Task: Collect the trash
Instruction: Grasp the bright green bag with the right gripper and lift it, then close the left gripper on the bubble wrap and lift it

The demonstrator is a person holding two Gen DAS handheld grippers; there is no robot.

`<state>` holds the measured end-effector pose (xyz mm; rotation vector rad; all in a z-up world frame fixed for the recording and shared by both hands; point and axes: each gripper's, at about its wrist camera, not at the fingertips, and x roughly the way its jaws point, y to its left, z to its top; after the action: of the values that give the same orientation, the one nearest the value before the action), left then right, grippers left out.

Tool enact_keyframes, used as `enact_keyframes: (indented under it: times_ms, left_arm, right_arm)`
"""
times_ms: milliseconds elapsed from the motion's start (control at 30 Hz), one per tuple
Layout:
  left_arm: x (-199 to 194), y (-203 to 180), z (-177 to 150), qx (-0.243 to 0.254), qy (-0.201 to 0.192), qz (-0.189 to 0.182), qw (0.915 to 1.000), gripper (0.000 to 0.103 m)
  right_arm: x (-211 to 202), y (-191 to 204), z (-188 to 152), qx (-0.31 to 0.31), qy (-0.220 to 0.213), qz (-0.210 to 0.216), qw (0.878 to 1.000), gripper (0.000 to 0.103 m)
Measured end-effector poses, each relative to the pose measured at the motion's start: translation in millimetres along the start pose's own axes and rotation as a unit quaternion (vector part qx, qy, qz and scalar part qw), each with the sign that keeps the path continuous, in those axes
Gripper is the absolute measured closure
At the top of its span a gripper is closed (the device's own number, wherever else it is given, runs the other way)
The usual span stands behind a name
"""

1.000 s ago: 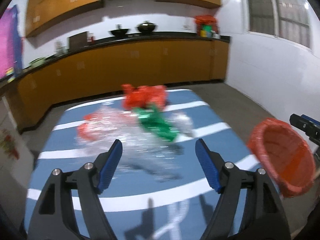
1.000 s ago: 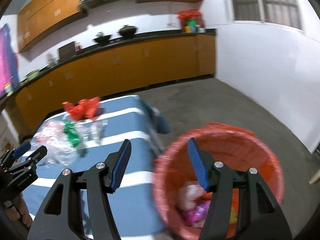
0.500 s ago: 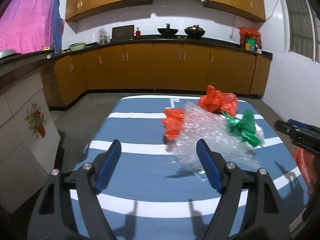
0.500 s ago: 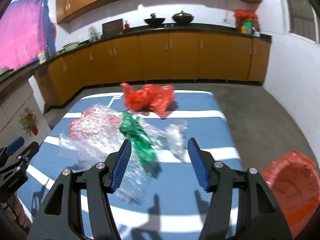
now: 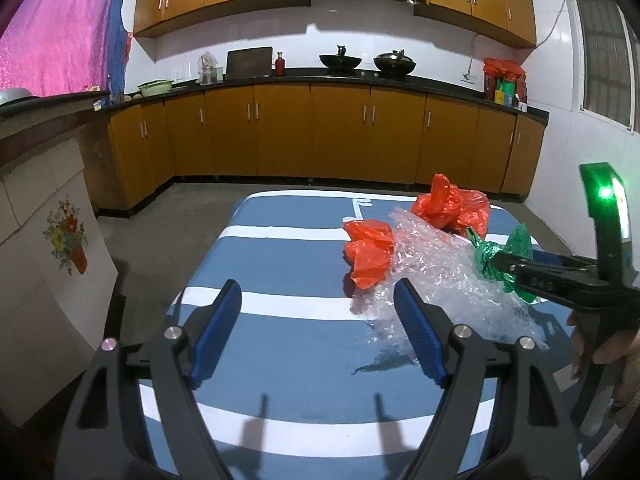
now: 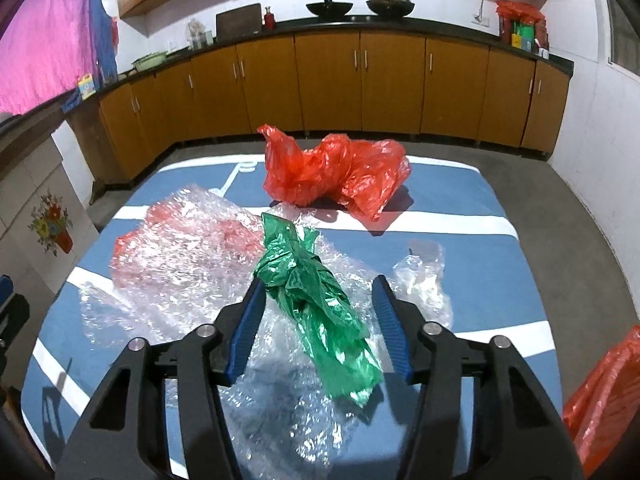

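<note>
right gripper closing round crinkled green plastic

On the bench lies a heap of trash. A bubble wrap sheet spreads over the near left part, and a crumpled foil wrapper lies on top of it, running from the middle toward the near right. Behind both, near the far edge, sits a bag. A second bag lies under the wrap's left end. Right of the wrapper rests a small plastic scrap. The right hand-held gripper straddles the wrapper, its jaws closing with the wrapper between them. The left hand-held gripper hangs over the bench, left of the heap. Cabinets stand behind the bench along the far wall.
</note>
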<state>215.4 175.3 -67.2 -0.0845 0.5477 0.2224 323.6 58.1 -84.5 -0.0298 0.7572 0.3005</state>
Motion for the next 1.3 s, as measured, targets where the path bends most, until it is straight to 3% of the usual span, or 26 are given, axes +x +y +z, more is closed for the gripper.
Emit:
enact_keyframes:
  times_ms: [267,433,800,1067,1300]
  left_arm:
    - [8.1,-13.2,2.9,0.005,0.003,-0.021,0.9998,0.026]
    - [11.3,-25.4,6.3,0.010,0.005,-0.039,0.9992,0.026]
    - [25.3,-47.4,7.0,0.018,0.027,-0.063,0.9975,0.026]
    - [27.4,-87.9,10.1,0.063,0.027,-0.083,0.9942,0.026]
    - [58.1,-96.1,-0.4,0.049,0.090,-0.070,0.9922,0.026]
  right_arm:
    - [1.0,4.8,-8.7,-0.022,0.005,0.003,1.000,0.087]
    - [-15.7,0.2,-9.6,-0.016,-0.012,0.010,1.000,0.096]
    - [-62.0,-18.5,-20.2,-0.007,-0.057,0.001,0.998,0.098]
    - [-84.3,-52.7,-33.1,0.028,-0.069,-0.034,0.997,0.098]
    - [-84.0,-63.6,-43.2,0.042,-0.059,-0.043,0.996,0.098]
